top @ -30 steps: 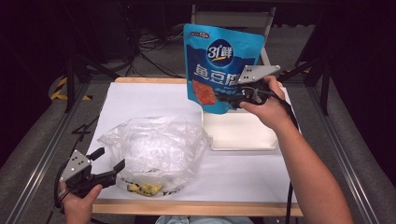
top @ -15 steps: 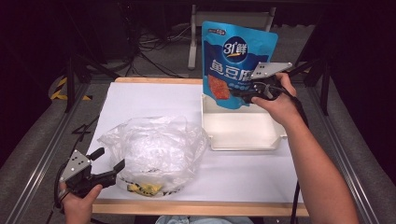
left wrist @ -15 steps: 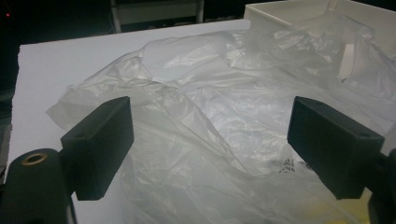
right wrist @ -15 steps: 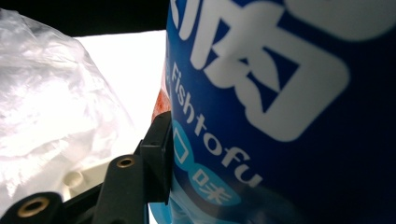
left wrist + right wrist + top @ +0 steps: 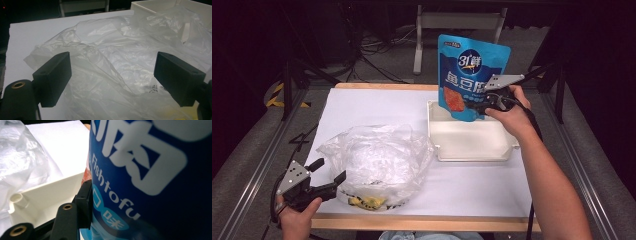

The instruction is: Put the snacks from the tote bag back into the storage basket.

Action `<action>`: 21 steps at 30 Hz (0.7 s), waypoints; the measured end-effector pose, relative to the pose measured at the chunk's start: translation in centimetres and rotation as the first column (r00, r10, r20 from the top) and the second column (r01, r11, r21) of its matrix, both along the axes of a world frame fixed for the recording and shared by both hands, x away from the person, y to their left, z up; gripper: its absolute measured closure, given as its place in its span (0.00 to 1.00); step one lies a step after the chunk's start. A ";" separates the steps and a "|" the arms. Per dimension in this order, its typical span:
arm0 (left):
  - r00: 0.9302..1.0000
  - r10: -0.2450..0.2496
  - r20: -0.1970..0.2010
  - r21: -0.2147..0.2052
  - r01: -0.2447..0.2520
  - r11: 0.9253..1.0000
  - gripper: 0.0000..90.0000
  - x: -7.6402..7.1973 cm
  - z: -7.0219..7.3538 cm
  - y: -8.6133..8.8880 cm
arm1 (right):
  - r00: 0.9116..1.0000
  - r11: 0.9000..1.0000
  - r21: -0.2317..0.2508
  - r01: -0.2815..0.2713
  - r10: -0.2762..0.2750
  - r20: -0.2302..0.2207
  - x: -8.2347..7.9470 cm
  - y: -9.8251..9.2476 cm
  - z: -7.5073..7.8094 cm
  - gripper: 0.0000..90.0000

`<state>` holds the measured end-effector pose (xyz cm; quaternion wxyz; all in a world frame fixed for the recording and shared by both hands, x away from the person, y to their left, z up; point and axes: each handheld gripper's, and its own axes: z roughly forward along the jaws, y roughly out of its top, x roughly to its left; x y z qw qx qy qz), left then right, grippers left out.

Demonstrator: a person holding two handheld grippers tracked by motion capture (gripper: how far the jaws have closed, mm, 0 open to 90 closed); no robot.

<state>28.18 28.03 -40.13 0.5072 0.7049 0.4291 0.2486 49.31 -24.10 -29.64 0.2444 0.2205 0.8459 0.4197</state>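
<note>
One blue pouch [image 5: 469, 75], one white tray [image 5: 472, 145], one plastic bag [image 5: 377, 160], two grippers.

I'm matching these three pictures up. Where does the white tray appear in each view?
High view: the white tray sits right of centre on the table, below the blue fish tofu pouch.
Left gripper view: its corner shows at the top right, behind the clear plastic bag.
Right gripper view: its wall is at lower left, beside the pouch.
Shared landmark: the plastic bag, left of the tray.
</note>
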 end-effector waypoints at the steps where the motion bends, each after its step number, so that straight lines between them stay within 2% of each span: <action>1: 1.000 0.001 0.000 -0.005 -0.001 1.000 0.17 0.0 0.0 0.0 | 1.000 1.000 0.000 -0.003 0.003 0.002 0.1 -0.1 -0.3 0.57; 4: 1.000 -0.001 -0.002 -0.003 0.001 1.000 0.17 0.0 0.0 0.0 | 1.000 1.000 -0.006 -0.001 0.001 -0.030 0.4 0.0 -1.3 0.57; 18: 1.000 -0.002 -0.005 0.006 0.002 1.000 0.17 0.0 0.0 0.0 | 0.997 1.000 0.000 0.012 -0.012 -0.072 1.1 -0.2 -4.9 0.57; 21: 1.000 -0.002 -0.006 0.006 0.002 1.000 0.17 0.0 0.0 0.0 | 0.996 1.000 -0.011 0.015 -0.016 -0.085 1.2 -0.1 -5.7 0.57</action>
